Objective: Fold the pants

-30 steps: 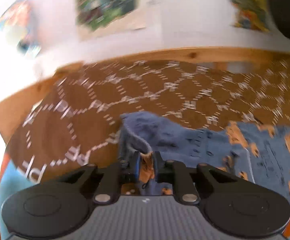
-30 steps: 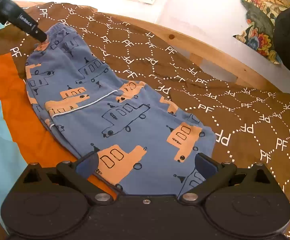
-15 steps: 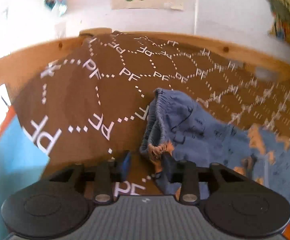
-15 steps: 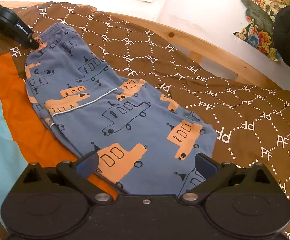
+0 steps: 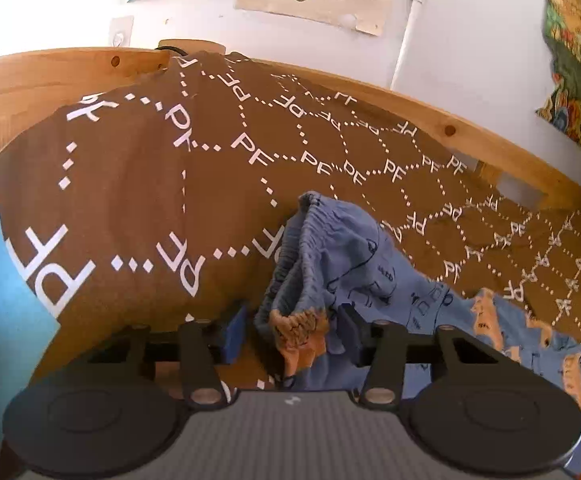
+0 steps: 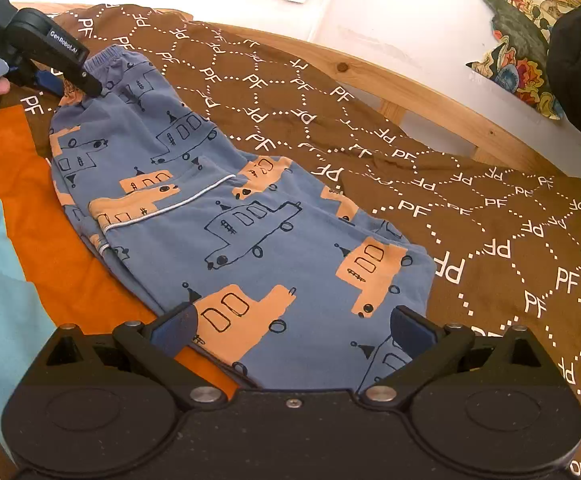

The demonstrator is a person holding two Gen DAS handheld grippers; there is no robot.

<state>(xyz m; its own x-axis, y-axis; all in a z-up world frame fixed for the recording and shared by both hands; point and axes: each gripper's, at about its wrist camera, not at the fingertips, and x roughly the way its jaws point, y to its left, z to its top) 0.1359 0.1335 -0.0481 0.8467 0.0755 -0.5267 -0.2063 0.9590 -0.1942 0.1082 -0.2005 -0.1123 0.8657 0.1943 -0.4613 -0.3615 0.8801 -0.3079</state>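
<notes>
At twelve o'clock of the left gripper (image 5: 290, 330), jaws now wide, the waistband (image 5: 290, 264) drops free of the pants (image 6: 226, 216); right gripper (image 6: 290, 330) wide over the hems.

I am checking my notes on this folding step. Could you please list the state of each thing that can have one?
Pants: folded lengthwise, lying flat on the bedspread, waistband end bunched.
Left gripper: open, waistband corner between its fingers, not clamped.
Right gripper: wide open over the leg end, holding nothing.
Bedspread: spread over the bed, slightly wrinkled.
</notes>
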